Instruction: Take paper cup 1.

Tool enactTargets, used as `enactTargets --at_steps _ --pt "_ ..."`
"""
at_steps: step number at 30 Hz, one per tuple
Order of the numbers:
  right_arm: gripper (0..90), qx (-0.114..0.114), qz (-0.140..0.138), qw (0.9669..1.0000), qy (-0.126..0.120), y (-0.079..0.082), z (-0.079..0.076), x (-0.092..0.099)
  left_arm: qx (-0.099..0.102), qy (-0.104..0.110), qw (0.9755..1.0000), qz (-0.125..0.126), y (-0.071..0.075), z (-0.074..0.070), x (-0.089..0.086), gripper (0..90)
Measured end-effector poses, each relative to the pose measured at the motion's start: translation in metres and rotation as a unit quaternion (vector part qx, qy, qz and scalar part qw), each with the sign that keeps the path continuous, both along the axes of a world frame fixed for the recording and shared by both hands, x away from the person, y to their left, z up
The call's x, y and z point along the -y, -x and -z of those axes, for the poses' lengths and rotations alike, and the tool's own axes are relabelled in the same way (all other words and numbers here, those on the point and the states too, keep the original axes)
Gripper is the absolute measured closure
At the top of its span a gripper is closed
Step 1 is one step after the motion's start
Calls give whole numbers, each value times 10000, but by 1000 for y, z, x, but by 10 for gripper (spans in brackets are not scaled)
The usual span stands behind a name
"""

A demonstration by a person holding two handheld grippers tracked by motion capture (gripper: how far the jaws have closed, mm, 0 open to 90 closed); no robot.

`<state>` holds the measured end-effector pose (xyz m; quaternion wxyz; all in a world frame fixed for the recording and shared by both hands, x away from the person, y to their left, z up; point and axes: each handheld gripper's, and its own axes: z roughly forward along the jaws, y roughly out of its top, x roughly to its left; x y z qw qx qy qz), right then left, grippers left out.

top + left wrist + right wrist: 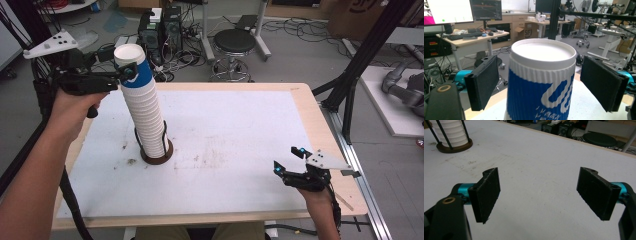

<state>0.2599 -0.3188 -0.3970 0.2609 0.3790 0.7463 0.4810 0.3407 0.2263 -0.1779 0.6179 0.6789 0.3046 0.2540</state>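
A tall, leaning stack of white ribbed paper cups (pixel 150 125) stands in a brown round holder (pixel 157 156) with black wire rods, on the left half of the table. The top cup (pixel 136 65) is blue and white. My left gripper (pixel 127 74) is raised to it and open. In the left gripper view the top cup (pixel 541 82) sits between the pads (pixel 482 82) with a gap on each side. My right gripper (pixel 288 160) rests low near the front right corner, open. The right gripper (pixel 541 195) holds nothing; the holder (pixel 454 145) lies far off.
The white table top (pixel 240 125) has a wooden rim and some stains near the middle. Behind the table stand a black stool (pixel 234 42) and computer towers (pixel 160 30) with loose cables. A black frame post (pixel 360 60) rises by the right edge.
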Motion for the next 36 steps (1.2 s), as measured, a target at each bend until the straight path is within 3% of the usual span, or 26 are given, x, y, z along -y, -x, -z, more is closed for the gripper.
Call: enactTargets --at_steps 7,12,19,32,36 --pt "194 -10 -5 10000 4 0 0 -1 -98 -34 9999 11 -7 1 7 157" --pt "194 13 2 10000 9 0 0 0 -47 -30 10000 61 -9 0 7 263" --pt "194 -4 7 10000 7 0 0 0 -95 35 9999 44 -9 -2 6 280" --pt "194 -16 -2 10000 2 0 0 0 130 198 9997 25 -4 -36 3 289" --pt "194 -25 -5 10000 -15 0 0 0 241 427 9988 54 -1 -48 -1 290"
